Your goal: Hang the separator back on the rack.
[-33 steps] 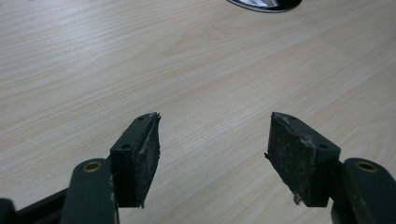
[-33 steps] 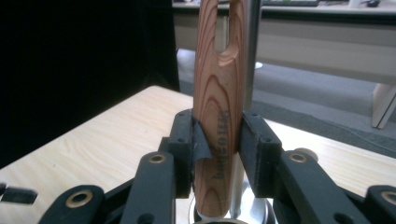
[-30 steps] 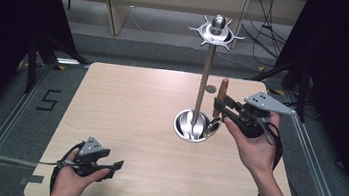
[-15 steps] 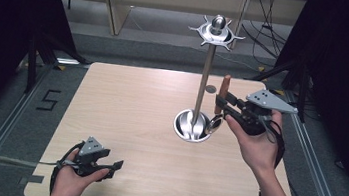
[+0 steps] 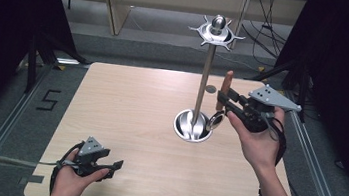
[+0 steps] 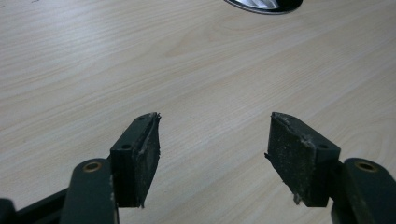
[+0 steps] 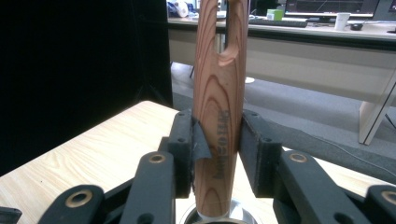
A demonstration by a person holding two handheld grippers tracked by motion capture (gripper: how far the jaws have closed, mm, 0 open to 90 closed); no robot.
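Gripping a wooden-handled utensil (image 7: 219,107), handle upright with its hanging slot at the top, metal end pointing down toward the round steel base (image 5: 193,126) of a utensil stand (image 5: 207,77). Sitting at about 3 o'clock of the stand's pole, just beside it, with the metal end hovering at the base's rim; contact there impossible to tell. Clenching on the handle's lower part: right gripper (image 5: 226,100), pads pressed to both sides of the wood in the right gripper view. Resting near 7 o'clock of the wooden table (image 5: 126,102), well apart from the stand: left gripper (image 5: 113,164), released, jaws spread wide over bare tabletop.

Judging the risks: possibly knocking the pole or the hooked crown (image 5: 216,31) while lifting, toppling the tall, narrow stand. Possibly letting the smooth handle slide or pivot between the pads, since the grip sits low. Possibly missing a hook with the slot, dropping the utensil into the base.

Counting: one stand, one utensil in the grip, at least one more shiny piece lying in the base, number unclear; two grippers, two hands.
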